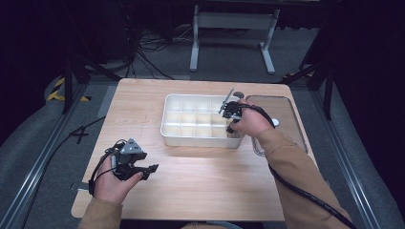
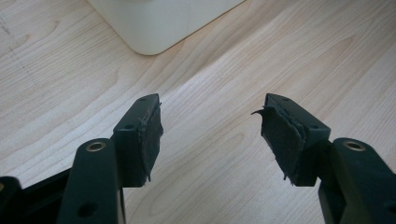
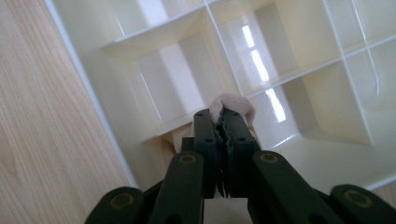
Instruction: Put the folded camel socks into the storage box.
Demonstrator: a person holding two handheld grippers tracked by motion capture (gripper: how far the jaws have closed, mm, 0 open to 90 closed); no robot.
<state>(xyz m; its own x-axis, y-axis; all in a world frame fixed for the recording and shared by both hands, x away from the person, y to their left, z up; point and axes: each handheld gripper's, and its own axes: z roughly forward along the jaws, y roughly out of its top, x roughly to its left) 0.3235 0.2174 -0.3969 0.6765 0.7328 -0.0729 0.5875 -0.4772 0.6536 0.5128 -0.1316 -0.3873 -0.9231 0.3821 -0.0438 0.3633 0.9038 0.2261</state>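
A white tray (image 1: 168,125) divided into several compartments stands in the middle of the wooden table. My right gripper (image 1: 232,128) hangs over the tray's near right corner, shut on a small beige cloth-like piece (image 3: 232,105) that sticks out past its jaws above a compartment wall (image 3: 299,74). Near the table's front left, my left gripper (image 1: 154,171) rests low over bare wood, open with nothing between its pads (image 2: 150,138). A rounded tray corner (image 2: 149,39) lies just ahead of it.
A clear lid or shallow tray (image 1: 286,117) lies to the right of the white tray, partly under my right hand. The table's front edge runs close to my left hand. Cables and a metal stand (image 1: 234,33) are on the floor beyond the table.
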